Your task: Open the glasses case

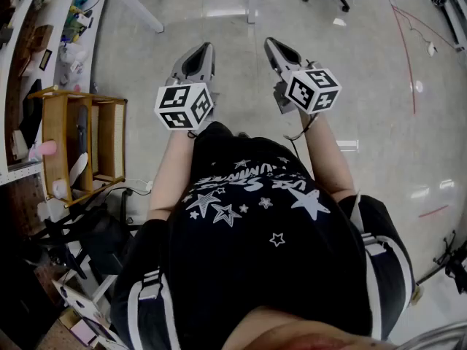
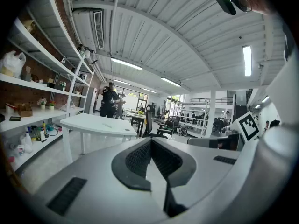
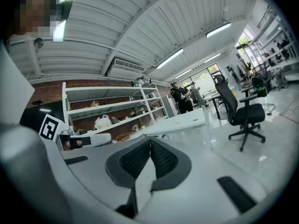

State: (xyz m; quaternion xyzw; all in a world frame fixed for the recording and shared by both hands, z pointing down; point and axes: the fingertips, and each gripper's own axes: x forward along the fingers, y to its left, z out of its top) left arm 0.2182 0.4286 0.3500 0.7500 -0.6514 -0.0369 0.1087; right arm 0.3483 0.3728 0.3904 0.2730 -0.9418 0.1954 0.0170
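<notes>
Now: I held both grippers out in front of me, side by side above the grey floor (image 1: pixel 219 13). Left gripper (image 1: pixel 206 48): in its own view the two black ribbed pads (image 2: pixel 138 158) met at the tips with nothing between them. Right gripper (image 1: pixel 271 44): the same, jaws closed tip to tip and empty. Each marker cube (image 1: pixel 184 106) carried black-and-white square patterns. The glasses case showed in none of the three views. The lettering on my black shirt (image 1: pixel 255 224), printed among white stars, lay upside down from the head camera and I could not read it. A wooden shelf unit (image 1: pixel 80 144) stood to my left. The left gripper view faced a white table (image 2: pixel 98 124) with wall shelving (image 2: pixel 32 85) beside it and a person (image 2: pixel 110 101) standing beyond. The right gripper view took in a black office chair (image 3: pixel 243 113).
</notes>
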